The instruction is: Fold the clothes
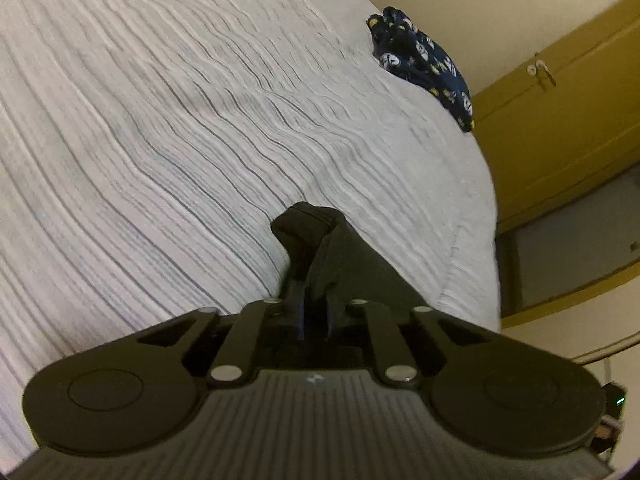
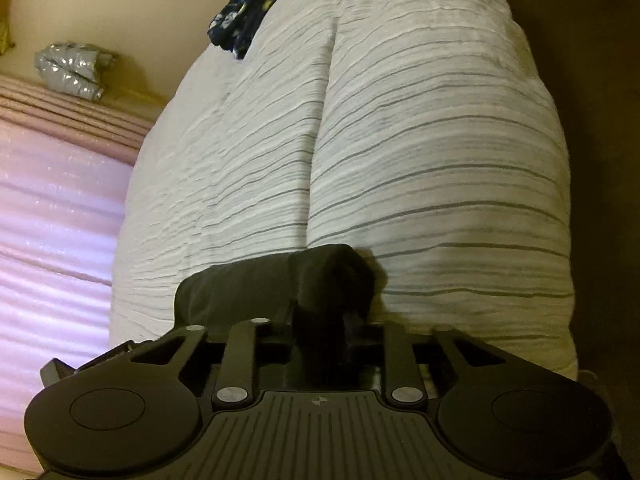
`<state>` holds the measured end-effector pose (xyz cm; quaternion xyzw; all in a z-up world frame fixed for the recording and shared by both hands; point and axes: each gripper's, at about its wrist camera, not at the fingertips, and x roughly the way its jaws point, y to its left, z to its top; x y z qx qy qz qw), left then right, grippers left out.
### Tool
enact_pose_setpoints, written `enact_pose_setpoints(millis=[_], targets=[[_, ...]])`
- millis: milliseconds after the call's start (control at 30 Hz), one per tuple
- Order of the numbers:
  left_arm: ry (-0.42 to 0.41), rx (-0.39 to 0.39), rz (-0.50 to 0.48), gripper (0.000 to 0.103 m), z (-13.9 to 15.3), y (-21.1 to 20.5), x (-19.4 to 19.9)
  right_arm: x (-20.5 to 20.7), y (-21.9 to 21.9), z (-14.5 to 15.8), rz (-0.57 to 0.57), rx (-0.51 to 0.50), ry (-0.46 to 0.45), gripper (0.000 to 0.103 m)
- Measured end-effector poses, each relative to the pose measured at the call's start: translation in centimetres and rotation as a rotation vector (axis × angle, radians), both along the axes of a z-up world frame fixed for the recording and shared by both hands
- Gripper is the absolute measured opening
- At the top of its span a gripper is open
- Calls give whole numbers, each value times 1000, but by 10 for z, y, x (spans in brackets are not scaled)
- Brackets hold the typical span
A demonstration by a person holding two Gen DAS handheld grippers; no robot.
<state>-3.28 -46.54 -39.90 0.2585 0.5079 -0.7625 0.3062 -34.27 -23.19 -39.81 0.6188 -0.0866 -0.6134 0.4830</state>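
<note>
Left wrist view. Left claw [image 1: 316,240], black, two-fingered: drawn close together and pinching a fold of dark charcoal-grey soft cloth garment [image 1: 344,256], which bunched over and hid the fingertips. The garment hung just above a bed with a white, grey-striped crinkled coverlet [image 1: 168,128]. Risk: the bite looked shallow and lumpy, so a tug could pull the fabric free or drag an uneven crease into the fold. A second garment, a navy printed cloth bundle with pale and yellow motifs [image 1: 424,60], lay crumpled near the bed's far edge, well apart.

Right wrist view. Right claw [image 2: 332,304]: partly closed, gripping a thick rolled wad of the same dark cloth, which draped leftward over the claw's linkage. Risk: so fat a roll could slip loose, or fold crookedly if the two hands travelled unevenly. Navy bundle [image 2: 248,12] at the coverlet's far end. Pink ribbed bedding [image 2: 56,200] alongside, a silvery crumpled bag [image 2: 72,70] beyond it.
</note>
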Motion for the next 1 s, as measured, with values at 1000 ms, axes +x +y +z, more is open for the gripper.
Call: enact_pose_setpoints(millis=[1000], targets=[[-206,-96,-151,22,50,94,33,83,20,51,259,-78,359,28]])
